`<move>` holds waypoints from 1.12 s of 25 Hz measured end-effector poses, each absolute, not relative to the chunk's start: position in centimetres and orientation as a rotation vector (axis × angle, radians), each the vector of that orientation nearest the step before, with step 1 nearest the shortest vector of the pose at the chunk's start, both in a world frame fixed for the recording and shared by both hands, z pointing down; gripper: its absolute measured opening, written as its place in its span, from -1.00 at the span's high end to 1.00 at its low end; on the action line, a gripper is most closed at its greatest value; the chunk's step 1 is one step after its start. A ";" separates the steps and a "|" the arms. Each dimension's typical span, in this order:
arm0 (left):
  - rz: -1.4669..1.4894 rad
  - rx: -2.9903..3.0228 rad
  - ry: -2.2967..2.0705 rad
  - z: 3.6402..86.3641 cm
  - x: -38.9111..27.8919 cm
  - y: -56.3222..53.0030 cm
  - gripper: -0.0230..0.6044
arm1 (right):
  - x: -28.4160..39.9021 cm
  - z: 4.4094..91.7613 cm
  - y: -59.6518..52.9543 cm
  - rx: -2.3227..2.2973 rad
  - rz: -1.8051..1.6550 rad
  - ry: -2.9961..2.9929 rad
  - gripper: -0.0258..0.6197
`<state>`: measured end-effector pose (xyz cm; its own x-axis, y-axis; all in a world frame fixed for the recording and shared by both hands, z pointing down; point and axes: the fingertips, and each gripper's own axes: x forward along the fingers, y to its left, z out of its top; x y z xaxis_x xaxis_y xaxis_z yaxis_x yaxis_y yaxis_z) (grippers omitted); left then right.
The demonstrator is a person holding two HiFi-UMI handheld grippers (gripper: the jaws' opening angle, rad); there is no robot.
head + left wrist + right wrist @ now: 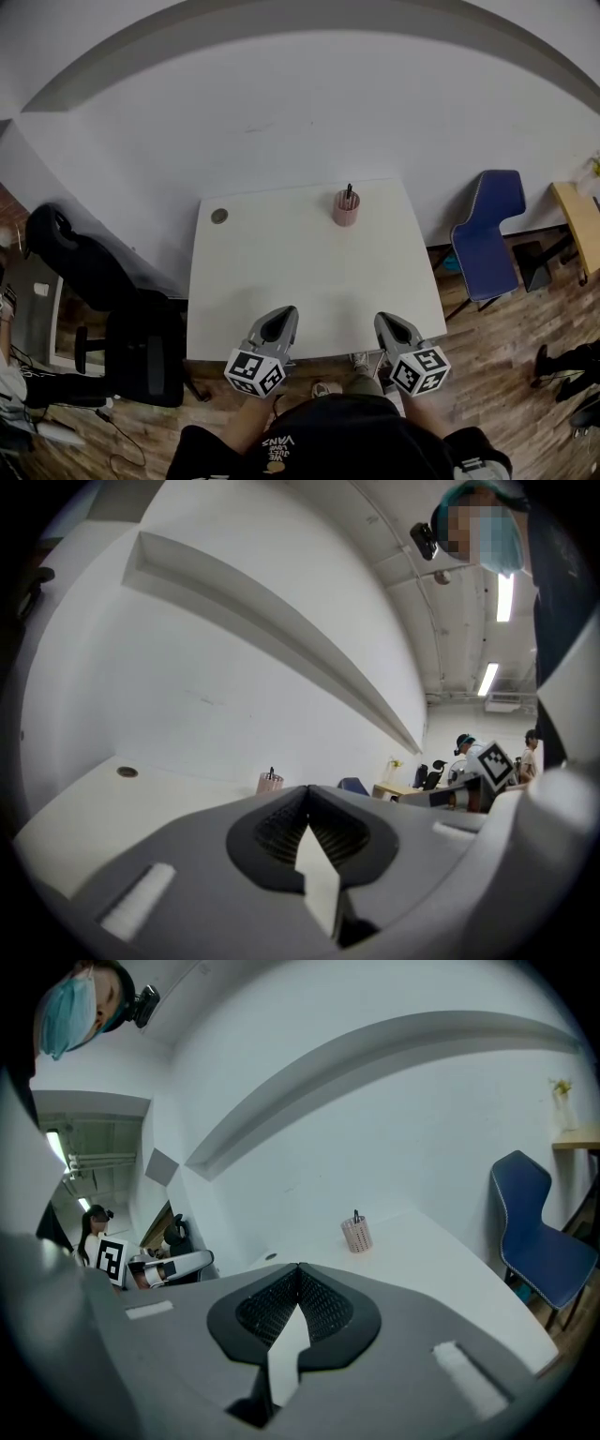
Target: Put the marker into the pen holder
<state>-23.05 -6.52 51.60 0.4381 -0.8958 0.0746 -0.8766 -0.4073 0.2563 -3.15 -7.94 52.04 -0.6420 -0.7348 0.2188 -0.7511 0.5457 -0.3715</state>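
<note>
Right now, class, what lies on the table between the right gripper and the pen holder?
Nothing: the head view shows only bare white table between the right gripper and the pen holder.

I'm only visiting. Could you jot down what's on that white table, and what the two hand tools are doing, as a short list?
table: white
pen holder: pink, upright, near the table's far edge
marker: dark, standing in the pen holder
left gripper: jaws shut, nothing held, at the near edge
right gripper: jaws shut, nothing held, at the near edge
nearby: blue chair on the right
</note>
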 end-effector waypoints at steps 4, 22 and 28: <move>-0.115 2.418 -1.569 51.6 -23.6 -5.1 0.76 | -3.6 52.0 -7.5 1.295 0.670 -2.727 0.92; -0.125 2.409 -1.559 52.1 -23.2 -2.1 0.76 | -4.4 52.2 -6.6 1.269 0.608 -2.723 0.92; -0.122 2.411 -1.553 52.0 -23.0 -2.4 0.76 | -4.2 52.2 -6.9 1.275 0.609 -2.723 0.92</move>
